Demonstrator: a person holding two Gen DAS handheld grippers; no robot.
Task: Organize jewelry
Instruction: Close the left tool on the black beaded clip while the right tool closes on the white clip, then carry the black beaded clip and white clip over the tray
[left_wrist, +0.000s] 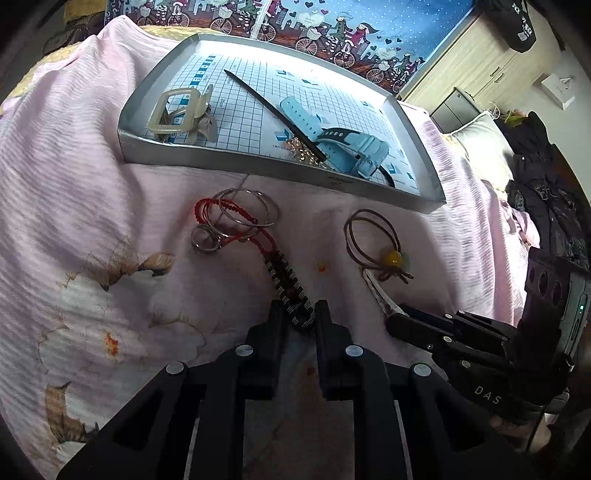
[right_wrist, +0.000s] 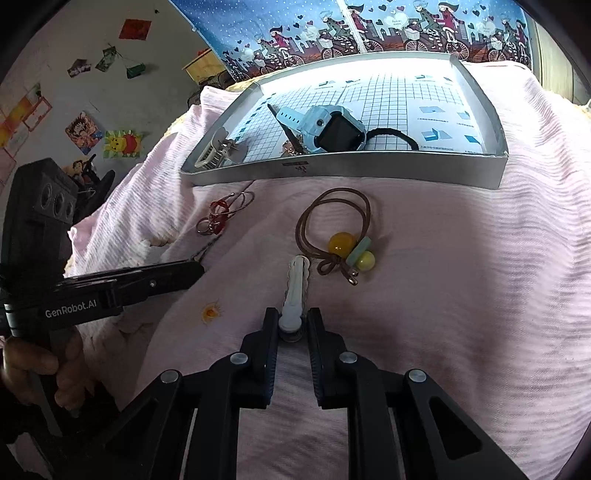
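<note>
1. Left claw: low over the bed, pointing forward, jaws narrowed with only a small gap, fingertips on either side of the near end of the beaded strap. Contact looks likely, not certain.
2. Right claw: also low, pointing forward, jaws pinched onto the near end of the white hair clip.
3. Left hand: bare fingers wrapped round the left handle, seen at the right wrist view's edge.
4. The two claws sit side by side, near each other, not touching.

Bare pink bedspread lies open rightward — the silver tray's wall blocks straight ahead, brown hair tie between.
</note>
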